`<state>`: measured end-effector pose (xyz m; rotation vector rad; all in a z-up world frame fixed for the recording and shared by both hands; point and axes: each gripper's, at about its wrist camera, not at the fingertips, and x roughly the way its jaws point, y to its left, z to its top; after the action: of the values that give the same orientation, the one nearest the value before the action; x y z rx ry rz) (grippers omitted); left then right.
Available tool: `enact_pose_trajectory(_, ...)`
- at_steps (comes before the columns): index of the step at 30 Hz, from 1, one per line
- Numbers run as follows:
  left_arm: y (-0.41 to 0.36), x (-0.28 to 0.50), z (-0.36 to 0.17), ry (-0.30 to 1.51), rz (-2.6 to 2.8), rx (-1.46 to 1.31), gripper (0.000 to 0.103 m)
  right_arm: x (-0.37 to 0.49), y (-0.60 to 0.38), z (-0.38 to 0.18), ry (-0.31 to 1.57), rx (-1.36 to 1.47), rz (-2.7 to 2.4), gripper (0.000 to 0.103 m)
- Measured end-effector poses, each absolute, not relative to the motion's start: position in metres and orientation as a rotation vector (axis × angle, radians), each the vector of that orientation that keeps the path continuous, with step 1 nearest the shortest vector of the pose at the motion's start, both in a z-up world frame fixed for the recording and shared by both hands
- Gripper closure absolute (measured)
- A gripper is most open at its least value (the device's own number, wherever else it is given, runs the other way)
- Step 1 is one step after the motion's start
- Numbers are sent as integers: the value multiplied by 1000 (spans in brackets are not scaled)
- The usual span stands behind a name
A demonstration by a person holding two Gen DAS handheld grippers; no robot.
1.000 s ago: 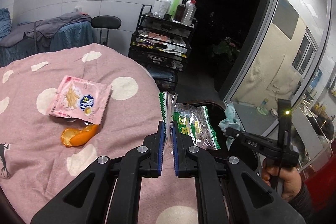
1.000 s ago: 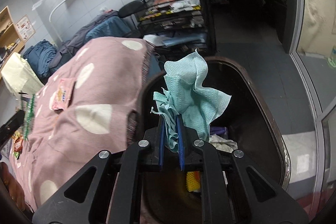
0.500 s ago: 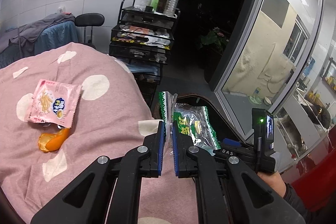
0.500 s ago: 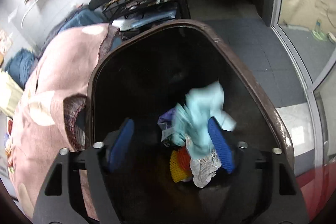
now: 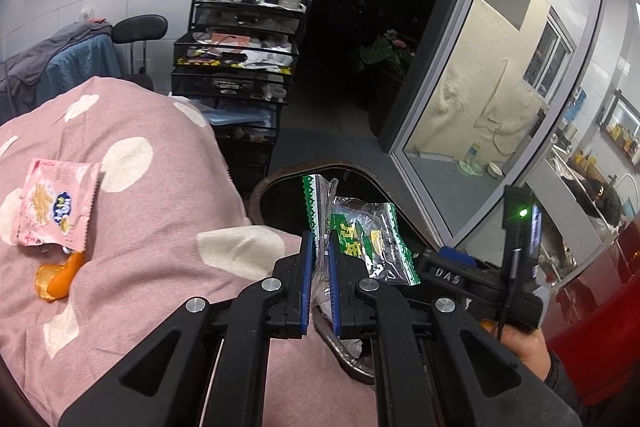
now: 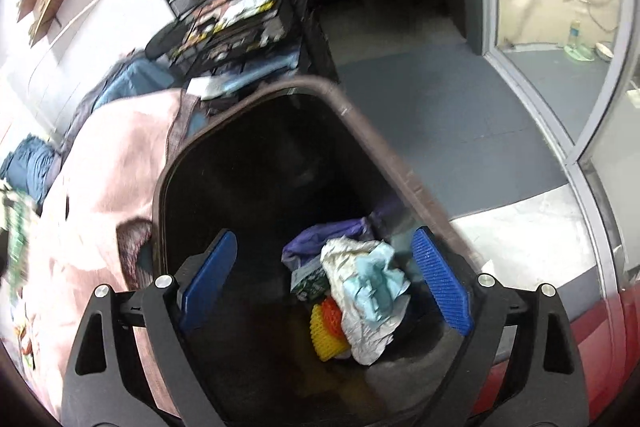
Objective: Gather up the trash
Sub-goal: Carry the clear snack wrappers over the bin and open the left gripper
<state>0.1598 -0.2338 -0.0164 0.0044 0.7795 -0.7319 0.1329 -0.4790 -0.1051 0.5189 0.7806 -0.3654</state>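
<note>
**one wrapper to go, cloth's already in the bin**

so the left claw [image 5: 319, 259] is clamped on a crinkly clear plastic wrapper with green zigzag edges [image 5: 362, 235], held up over the near rim of the dark oval trash bin with the brown rim [image 6: 372, 139]. the right claw [image 6: 324, 275] is spread wide apart over the bin's mouth with nothing in it. a second ago it was pinching the light teal cloth [image 6: 378, 285]; now that cloth lies down in the bin on a white crumpled paper [image 6: 360, 327], beside a yellow and orange mesh net [image 6: 326, 327] and something purple.

the bin sits right against the table under the pink cloth with cream spots [image 5: 160, 227]. two bits of trash are on it: one pink snack packet [image 5: 56, 203] and one piece of orange peel [image 5: 56, 277] touching its lower edge. a black wire cart with bottles on top [image 5: 240, 67] stands behind the table, and the left view has swung nearer the bin than before.
</note>
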Motion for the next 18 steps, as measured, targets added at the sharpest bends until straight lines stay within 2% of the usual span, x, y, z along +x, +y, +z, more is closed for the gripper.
enact_pose_trajectory(7,-264,160,-27,821,-773,57,95,117,-499,-83,688,525,-455,12)
enact_pose_trajectory(18,-304,161,-49,889,-811,148,95,106,-521,-73,657,558,-523,11)
